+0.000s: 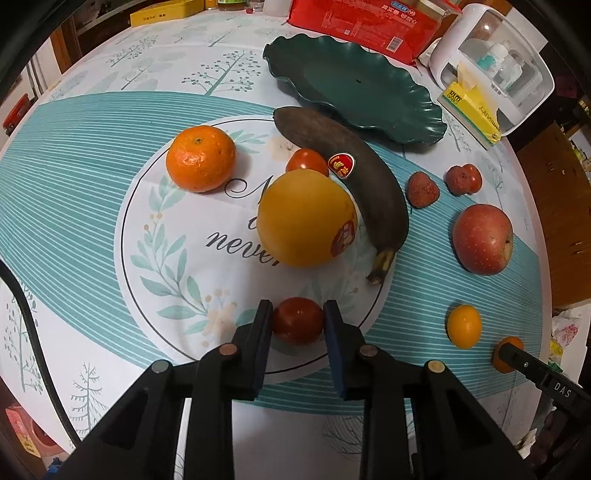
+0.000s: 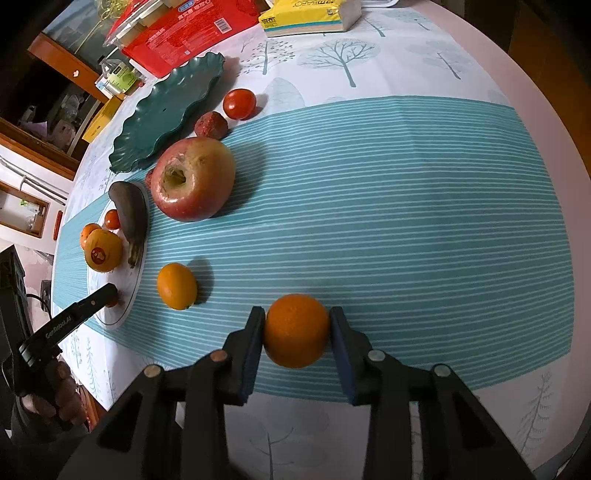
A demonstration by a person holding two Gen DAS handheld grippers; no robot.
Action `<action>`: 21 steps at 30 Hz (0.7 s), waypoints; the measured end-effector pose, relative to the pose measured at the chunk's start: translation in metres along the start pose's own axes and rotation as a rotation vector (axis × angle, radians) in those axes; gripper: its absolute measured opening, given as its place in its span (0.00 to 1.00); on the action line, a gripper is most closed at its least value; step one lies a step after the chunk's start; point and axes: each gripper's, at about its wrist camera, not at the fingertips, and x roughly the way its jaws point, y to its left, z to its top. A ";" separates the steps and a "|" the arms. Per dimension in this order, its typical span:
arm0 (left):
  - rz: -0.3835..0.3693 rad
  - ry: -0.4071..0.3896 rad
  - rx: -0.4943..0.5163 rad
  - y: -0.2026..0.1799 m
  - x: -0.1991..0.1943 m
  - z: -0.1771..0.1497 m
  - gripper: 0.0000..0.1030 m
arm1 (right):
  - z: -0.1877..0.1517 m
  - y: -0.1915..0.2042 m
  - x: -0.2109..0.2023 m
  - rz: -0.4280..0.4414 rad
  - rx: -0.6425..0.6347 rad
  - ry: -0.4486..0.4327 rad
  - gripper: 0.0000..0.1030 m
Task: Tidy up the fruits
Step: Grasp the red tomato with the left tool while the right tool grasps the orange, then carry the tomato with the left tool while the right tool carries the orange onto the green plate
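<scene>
My left gripper (image 1: 297, 319) is shut on a red tomato (image 1: 297, 320) near the table's front. My right gripper (image 2: 297, 332) is shut on a small orange (image 2: 296, 335) on the striped cloth. A dark green wavy plate (image 1: 354, 86) lies at the back; it also shows in the right wrist view (image 2: 166, 110). Around it lie a mandarin (image 1: 200, 158), a large yellow orange (image 1: 306, 218), a brown banana (image 1: 354, 166), a second tomato (image 1: 306, 160), a red apple (image 1: 482, 238) and a small yellow citrus (image 1: 464, 326).
Two small dark red fruits (image 1: 423, 189) (image 1: 463, 179) lie right of the banana. A red package (image 1: 362, 22), a yellow tissue pack (image 1: 471, 110) and a white box (image 1: 491, 62) stand behind the plate. The table edge curves close on the right.
</scene>
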 end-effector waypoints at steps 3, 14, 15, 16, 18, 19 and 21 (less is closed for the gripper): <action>-0.025 -0.020 -0.015 0.004 -0.003 0.001 0.25 | -0.001 0.000 -0.003 -0.010 -0.003 -0.004 0.34; -0.144 -0.103 0.010 0.016 -0.040 0.023 0.25 | 0.015 0.009 -0.024 -0.079 0.013 -0.023 0.34; -0.138 -0.112 0.043 0.015 -0.049 0.028 0.25 | 0.018 0.011 -0.029 -0.080 0.017 -0.046 0.34; -0.137 -0.122 0.068 0.015 -0.055 0.031 0.25 | 0.021 0.014 -0.033 -0.075 0.016 -0.071 0.34; -0.139 -0.139 0.114 0.016 -0.070 0.039 0.25 | 0.029 0.021 -0.040 -0.077 0.003 -0.115 0.34; -0.145 -0.145 0.130 0.018 -0.077 0.043 0.25 | 0.034 0.025 -0.044 -0.082 -0.007 -0.144 0.34; -0.158 -0.152 0.159 0.019 -0.090 0.054 0.25 | 0.042 0.031 -0.053 -0.082 -0.016 -0.202 0.34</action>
